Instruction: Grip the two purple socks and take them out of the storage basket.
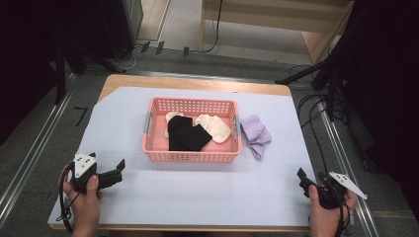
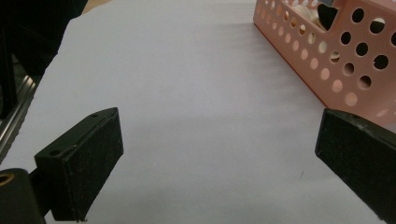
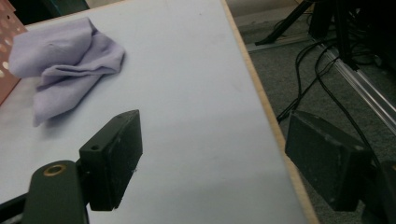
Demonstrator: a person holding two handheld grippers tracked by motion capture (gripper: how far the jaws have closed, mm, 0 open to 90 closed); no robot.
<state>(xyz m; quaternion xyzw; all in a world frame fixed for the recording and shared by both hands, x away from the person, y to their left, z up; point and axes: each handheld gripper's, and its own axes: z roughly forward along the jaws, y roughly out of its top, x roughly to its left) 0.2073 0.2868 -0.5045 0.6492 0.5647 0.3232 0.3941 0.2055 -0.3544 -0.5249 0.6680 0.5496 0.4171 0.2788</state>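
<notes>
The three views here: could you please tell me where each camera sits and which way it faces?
High view: above the near table edge, looking forward and down; both hands, left gripper, right gripper.
Left gripper view: along its open fingers toward the pink basket.
Right gripper view: along its open fingers toward the lilac cloth; it shares the basket with the left.

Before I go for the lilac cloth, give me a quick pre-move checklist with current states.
1. Right hand-held gripper open, nothing between jaws: ok.
2. Left hand-held gripper open, empty: ok.
3. Lilac cloth lies on the table beside the basket, outside it: ok.
4. Nothing lies between the right hand-held gripper and the cloth: ok.
5. Room in the basket beside the black cloth and cream cloth: ok.
6. Cloth one piece or two: cannot tell.
</notes>
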